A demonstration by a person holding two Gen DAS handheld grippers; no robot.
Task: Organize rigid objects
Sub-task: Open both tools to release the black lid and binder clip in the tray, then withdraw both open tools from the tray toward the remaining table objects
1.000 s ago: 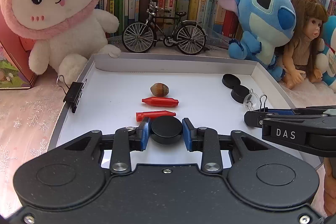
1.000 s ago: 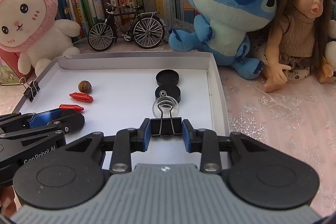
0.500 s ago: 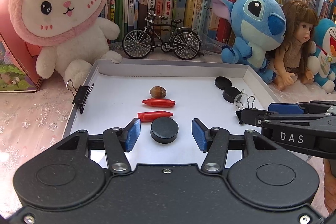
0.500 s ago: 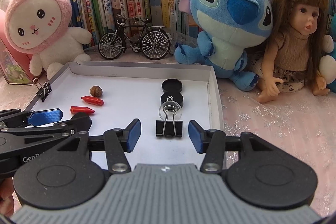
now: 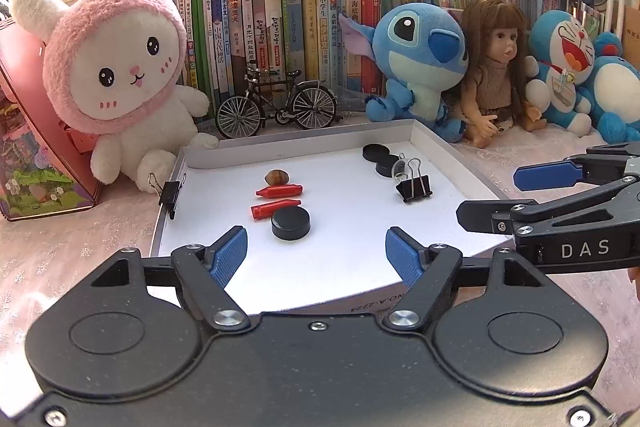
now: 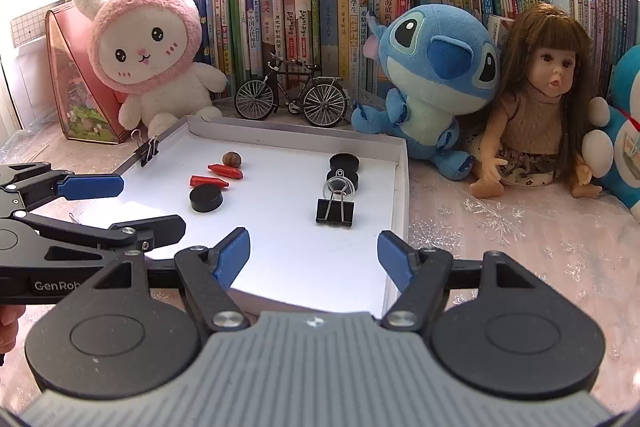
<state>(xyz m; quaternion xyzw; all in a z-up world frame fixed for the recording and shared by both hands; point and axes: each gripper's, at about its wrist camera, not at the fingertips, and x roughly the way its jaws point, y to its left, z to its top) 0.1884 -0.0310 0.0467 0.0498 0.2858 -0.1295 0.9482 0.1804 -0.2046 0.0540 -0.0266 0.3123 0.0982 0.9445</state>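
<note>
A white tray [image 5: 448, 163] holds the objects. A black puck [image 5: 291, 223] lies beside two red pieces [image 5: 280, 191] and a brown nut [image 5: 277, 177]. At the right, two more black pucks [image 5: 382, 159] and a clear disc sit behind a black binder clip [image 5: 414, 185]. My left gripper [image 5: 316, 253] is open and empty, raised in front of the puck. My right gripper [image 6: 314, 253] is open and empty, raised in front of the binder clip [image 6: 335, 211]. The puck [image 6: 206, 198] also shows in the right wrist view.
A second binder clip [image 5: 171, 191] is clamped on the tray's left rim. Behind the tray stand a model bicycle [image 5: 276, 107], a pink bunny [image 5: 128, 87], a blue plush [image 5: 420, 63], a doll [image 5: 500, 71] and shelved books. A pink box [image 5: 36, 147] stands at the left.
Both grippers opened, let go of the puck and the binder clip, and pulled back and up from the tray. The puck and clip stay on the tray.
</note>
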